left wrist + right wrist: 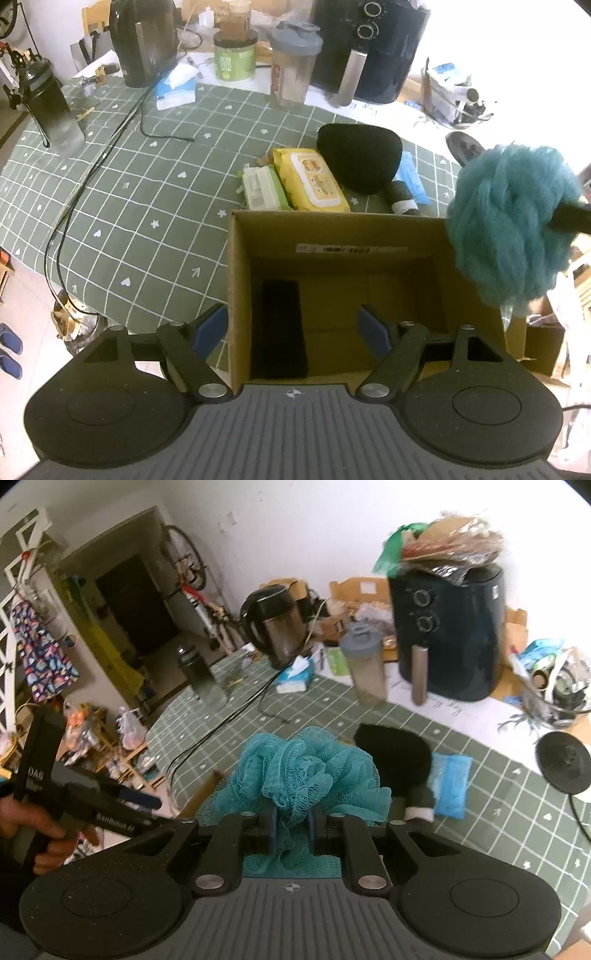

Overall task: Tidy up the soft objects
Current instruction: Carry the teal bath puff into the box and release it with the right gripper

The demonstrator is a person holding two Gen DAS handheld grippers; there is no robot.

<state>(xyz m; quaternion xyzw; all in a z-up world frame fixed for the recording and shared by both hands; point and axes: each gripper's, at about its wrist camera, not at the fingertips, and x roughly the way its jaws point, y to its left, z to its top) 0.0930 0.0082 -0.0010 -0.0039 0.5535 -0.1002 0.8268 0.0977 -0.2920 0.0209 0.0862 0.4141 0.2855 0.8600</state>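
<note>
On the left wrist view, centre to 6 o'clock: left gripper (291,328), jaws wide apart with nothing between the blue pads, pointing down over the cardboard box (240,266).
Box inside: a flat black thing (282,328) lies on the bottom at the left side.
At 3 o'clock: teal mesh sponge (513,221), up in the air beside the right rim of the box, with a black finger pressed into it.
At 12 o'clock from the box: yellow wipes pack (310,179), green wipes pack (262,186) just beside it, black soft cap (360,157), all on the green checked counter (147,184).

On the right wrist view, at 6 o'clock: right gripper (291,829), jaws nearly closed and pinching the teal mesh sponge (299,771).
At 2 o'clock from the sponge: black soft cap (395,753), then a blue cloth (450,782), both on the counter (498,794).
At 9 o'clock: a hand (33,830) holds the left gripper (144,799) by its handle.
</note>
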